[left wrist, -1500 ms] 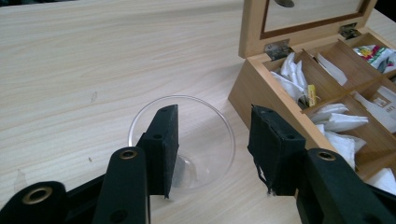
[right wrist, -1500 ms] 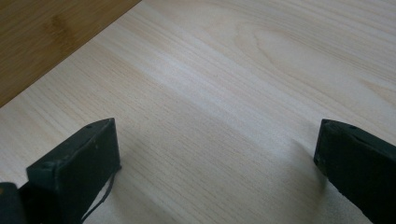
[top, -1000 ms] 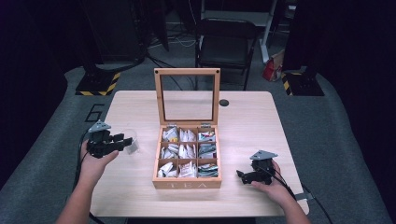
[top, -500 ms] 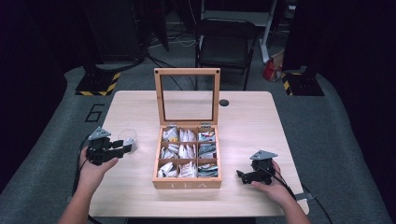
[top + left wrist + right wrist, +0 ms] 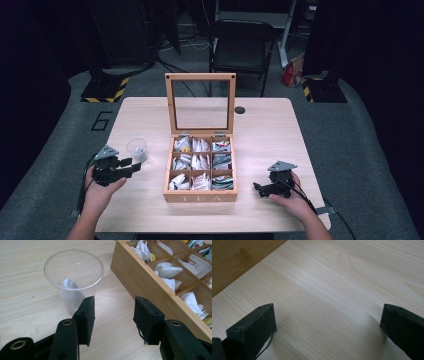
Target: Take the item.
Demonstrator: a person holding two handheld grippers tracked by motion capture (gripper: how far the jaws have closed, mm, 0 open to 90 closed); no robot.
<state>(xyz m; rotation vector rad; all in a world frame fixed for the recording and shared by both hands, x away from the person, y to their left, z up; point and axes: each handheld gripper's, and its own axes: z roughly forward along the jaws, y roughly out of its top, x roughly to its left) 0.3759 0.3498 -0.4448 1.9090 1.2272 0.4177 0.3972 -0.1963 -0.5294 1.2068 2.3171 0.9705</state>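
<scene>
The left gripper (image 5: 113, 320) stands with its jaws parted and nothing between them — a second ago it sat up beside the clear plastic cup (image 5: 74, 277), and since then it has drawn back toward the person's side of the desk (image 5: 260, 125), leaving the cup standing free. In the left gripper view the cup is upright, just ahead of the jaws and a little to one side, its base close to one pad but, as far as I can tell, not pinched. A tea bag (image 5: 70, 288) lies inside it, slumped against the wall near the bottom.

In the high view the left gripper (image 5: 131, 166) is low on the desk with the cup (image 5: 137, 149) just beyond it and the open wooden tea box (image 5: 200, 196) off to the right of both, its glass lid propped upright and its nine compartments holding sachets.

The right gripper (image 5: 261, 189) rests near the box's right front corner — jaws spread wide over bare wood, holding nothing, and unmoved over the last second.

My reading: the bag has been delivered to the cup and released, so the placing step looks done; the withdrawal suggests the hand is clearing away.
</scene>
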